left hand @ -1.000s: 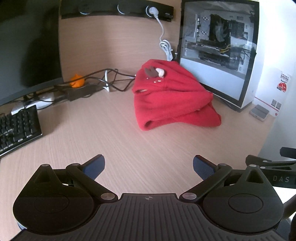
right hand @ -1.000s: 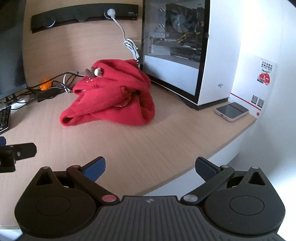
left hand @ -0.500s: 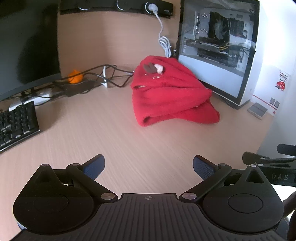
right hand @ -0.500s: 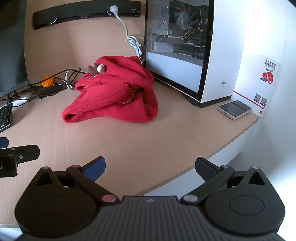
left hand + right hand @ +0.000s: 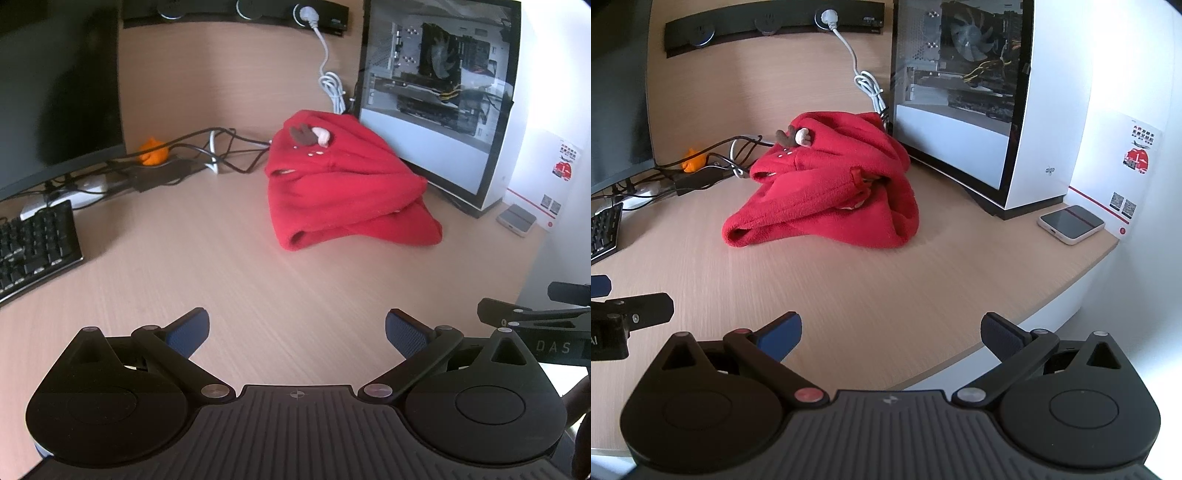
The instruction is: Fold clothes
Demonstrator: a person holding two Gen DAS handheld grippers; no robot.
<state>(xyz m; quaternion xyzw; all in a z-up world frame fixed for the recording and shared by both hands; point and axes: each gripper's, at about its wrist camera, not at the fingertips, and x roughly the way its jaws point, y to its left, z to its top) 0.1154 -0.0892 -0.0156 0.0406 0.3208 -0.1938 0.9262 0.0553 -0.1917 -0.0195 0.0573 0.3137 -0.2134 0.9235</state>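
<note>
- A red fleece garment point(image 5: 343, 184) is being shown lying in a rumpled, bunched heap on a pale wooden tabletop point(image 5: 229, 266), toward the far right of the scene.
- A small brown and cream trim piece point(image 5: 308, 134) is seen on the top of the heap; what it is cannot be told.
- The left gripper point(image 5: 297, 332) is being held low over the near part of the tabletop, its jaws spread wide with nothing between them.
- The right gripper point(image 5: 892, 332) is being held the same way near the tabletop's near right edge, its jaws also wide apart and holding nothing.
- Both grippers are well apart from the garment; no cloth is being touched.
- The task is judged to be at its very start: the garment is not laid flat, no neat fold is visible, and spreading, smoothing and folding are all left to be done.
- A broad bare stretch of tabletop is lying between the grippers and the garment, giving room for spreading the cloth toward the near side.
- Room is being limited on the far right by a glass-sided computer case point(image 5: 964, 96), which stands just beside the heap.
- Tangled cables point(image 5: 221, 147) and a white cord point(image 5: 866, 81) are lying just behind the garment at the far wall.
- A keyboard point(image 5: 35, 247) is sitting at the left, and a phone point(image 5: 1071, 223) near the right edge.
- The tabletop's curved right edge point(image 5: 1052, 295) is close to the right gripper.
</note>
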